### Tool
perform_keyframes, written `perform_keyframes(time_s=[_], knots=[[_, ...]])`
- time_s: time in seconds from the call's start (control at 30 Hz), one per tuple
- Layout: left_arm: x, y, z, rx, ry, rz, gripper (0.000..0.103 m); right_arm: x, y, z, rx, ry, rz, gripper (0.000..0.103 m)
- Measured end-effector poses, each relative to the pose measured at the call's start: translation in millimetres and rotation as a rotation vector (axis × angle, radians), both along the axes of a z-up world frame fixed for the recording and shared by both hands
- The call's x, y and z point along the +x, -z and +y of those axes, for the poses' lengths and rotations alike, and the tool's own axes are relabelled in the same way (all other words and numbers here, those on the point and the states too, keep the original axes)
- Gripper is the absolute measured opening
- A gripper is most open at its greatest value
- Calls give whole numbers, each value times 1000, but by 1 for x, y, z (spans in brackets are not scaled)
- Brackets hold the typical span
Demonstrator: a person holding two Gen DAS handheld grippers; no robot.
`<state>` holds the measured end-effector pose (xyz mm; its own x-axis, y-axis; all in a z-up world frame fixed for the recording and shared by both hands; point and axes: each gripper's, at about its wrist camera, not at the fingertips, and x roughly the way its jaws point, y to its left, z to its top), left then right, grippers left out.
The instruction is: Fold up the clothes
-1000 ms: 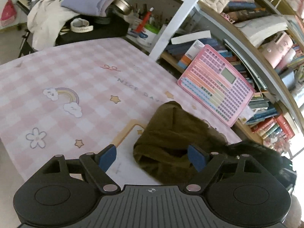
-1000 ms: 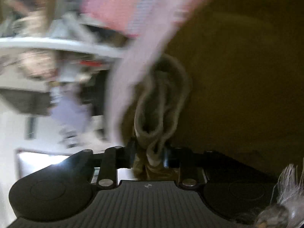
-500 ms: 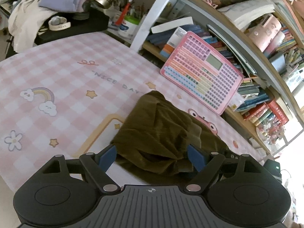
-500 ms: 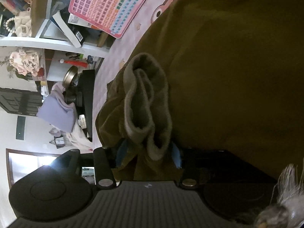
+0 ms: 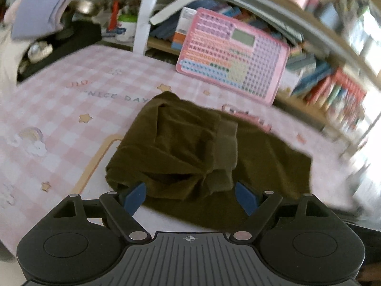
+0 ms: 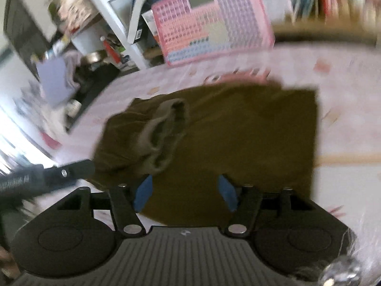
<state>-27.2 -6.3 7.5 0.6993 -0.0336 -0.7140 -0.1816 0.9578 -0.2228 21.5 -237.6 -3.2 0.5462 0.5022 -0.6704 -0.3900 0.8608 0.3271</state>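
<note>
An olive-green garment (image 5: 190, 143) lies crumpled and partly folded on the pink checked tablecloth (image 5: 59, 109). In the right wrist view the garment (image 6: 250, 131) is flat on its right side, and a paler ribbed cuff (image 6: 164, 128) is bunched at its left. My left gripper (image 5: 190, 196) is open just above the garment's near edge, its blue pads (image 5: 133, 197) clear of the cloth. My right gripper (image 6: 185, 193) hovers over the near edge with its jaws opening; only flat cloth lies below the gap. A black finger of the left gripper (image 6: 64, 172) shows at the left.
A pink toy keyboard (image 5: 233, 54) (image 6: 214, 16) leans on a bookshelf (image 5: 333, 90) behind the table. A white post (image 5: 145, 14) stands at the table's far edge. Far left, a black stand (image 5: 71, 40) holds a lavender cloth (image 5: 38, 7) and small items.
My right gripper has let go of the ribbed cuff, rolled upright and pulled back; the cuff now lies on the garment. My left gripper has swung across toward the garment.
</note>
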Motion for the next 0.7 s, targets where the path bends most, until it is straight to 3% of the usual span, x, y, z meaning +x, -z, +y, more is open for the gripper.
perform_keyframes(time_s=[0.07, 0.17, 0.3, 0.5, 0.7], knots=[[-2, 0, -15, 93, 34, 8, 85, -10, 2, -1, -93, 23, -57, 70], [-6, 1, -28, 160, 53, 6, 88, -18, 5, -7, -151, 63, -73, 76], [-7, 6, -29, 170, 59, 35, 89, -27, 4, -12, -197, 113, -89, 83], [-12, 7, -17, 187, 51, 52, 89, -41, -5, 0, -221, 148, -109, 85], [-26, 3, -5, 200, 88, 21, 89, -64, -13, 19, -245, 162, -132, 91]])
